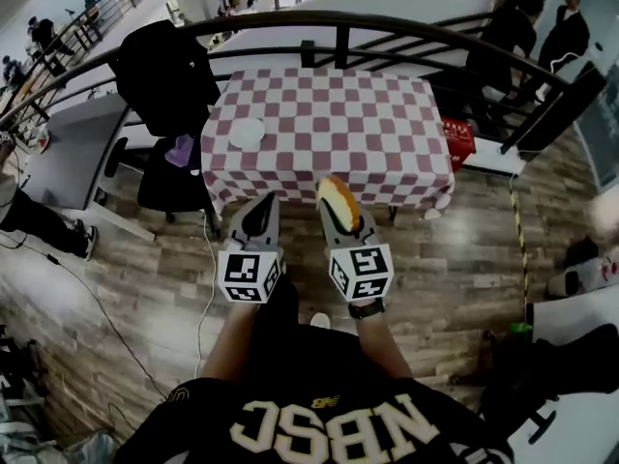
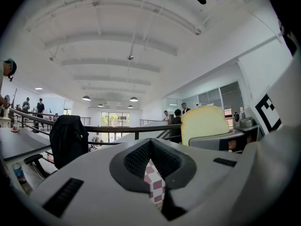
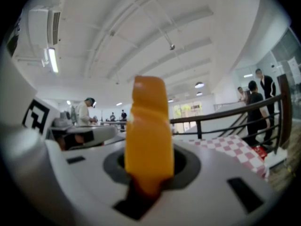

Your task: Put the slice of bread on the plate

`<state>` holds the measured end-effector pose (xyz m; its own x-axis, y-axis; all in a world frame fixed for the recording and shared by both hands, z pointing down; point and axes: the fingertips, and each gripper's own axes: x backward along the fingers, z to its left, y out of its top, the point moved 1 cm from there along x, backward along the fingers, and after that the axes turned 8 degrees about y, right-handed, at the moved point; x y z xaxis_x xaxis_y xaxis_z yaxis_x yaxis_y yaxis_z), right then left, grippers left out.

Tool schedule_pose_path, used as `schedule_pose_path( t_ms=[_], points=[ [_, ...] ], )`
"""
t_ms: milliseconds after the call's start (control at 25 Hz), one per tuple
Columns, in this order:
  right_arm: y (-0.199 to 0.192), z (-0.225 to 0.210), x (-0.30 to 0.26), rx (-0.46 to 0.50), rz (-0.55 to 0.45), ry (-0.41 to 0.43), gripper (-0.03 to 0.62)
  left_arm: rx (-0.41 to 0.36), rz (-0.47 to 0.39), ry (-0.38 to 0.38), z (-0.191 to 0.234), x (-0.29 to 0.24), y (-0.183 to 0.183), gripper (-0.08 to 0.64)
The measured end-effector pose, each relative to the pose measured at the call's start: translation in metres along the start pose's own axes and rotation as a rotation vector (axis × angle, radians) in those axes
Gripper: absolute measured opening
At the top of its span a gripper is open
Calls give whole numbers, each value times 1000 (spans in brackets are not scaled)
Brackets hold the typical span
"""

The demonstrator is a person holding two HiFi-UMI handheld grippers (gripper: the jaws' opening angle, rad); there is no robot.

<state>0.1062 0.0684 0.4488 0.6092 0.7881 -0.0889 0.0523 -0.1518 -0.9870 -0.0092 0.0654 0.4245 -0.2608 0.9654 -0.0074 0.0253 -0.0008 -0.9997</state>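
The slice of bread (image 1: 338,198) stands upright, with my right gripper (image 1: 336,211) shut on its lower edge; its orange-brown crust (image 3: 148,135) fills the middle of the right gripper view. The left gripper view also shows that slice (image 2: 204,124), off to the right. My left gripper (image 1: 259,213) is shut and holds nothing; only a sliver of checked cloth shows past its jaws. Both grippers hang over the wooden floor, short of the table's near edge. A small white plate (image 1: 246,132) lies on the left part of the red-and-white checked table (image 1: 368,114).
A black chair draped with a dark jacket (image 1: 164,75) stands at the table's left corner. A dark railing (image 1: 338,19) curves behind the table. A red box (image 1: 458,139) sits at its right end. People stand at the far right, and cables run over the floor at left.
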Motion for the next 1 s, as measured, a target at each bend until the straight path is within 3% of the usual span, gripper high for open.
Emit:
schedule_pose_path(
  t_ms=[400, 640, 840, 1000],
  points=[
    [-14, -4, -95, -28, 103, 40, 98, 85, 113, 63, 88, -59, -37, 20],
    [0, 33, -201, -31, 165, 104, 98, 108, 143, 79, 183, -96, -33, 19],
    [-17, -4, -255, -57, 193, 144, 98, 98, 132, 92, 204, -154, -51, 20],
    [-23, -15, -287, -106, 227, 127, 98, 124, 140, 64, 222, -187, -56, 20]
  ],
)
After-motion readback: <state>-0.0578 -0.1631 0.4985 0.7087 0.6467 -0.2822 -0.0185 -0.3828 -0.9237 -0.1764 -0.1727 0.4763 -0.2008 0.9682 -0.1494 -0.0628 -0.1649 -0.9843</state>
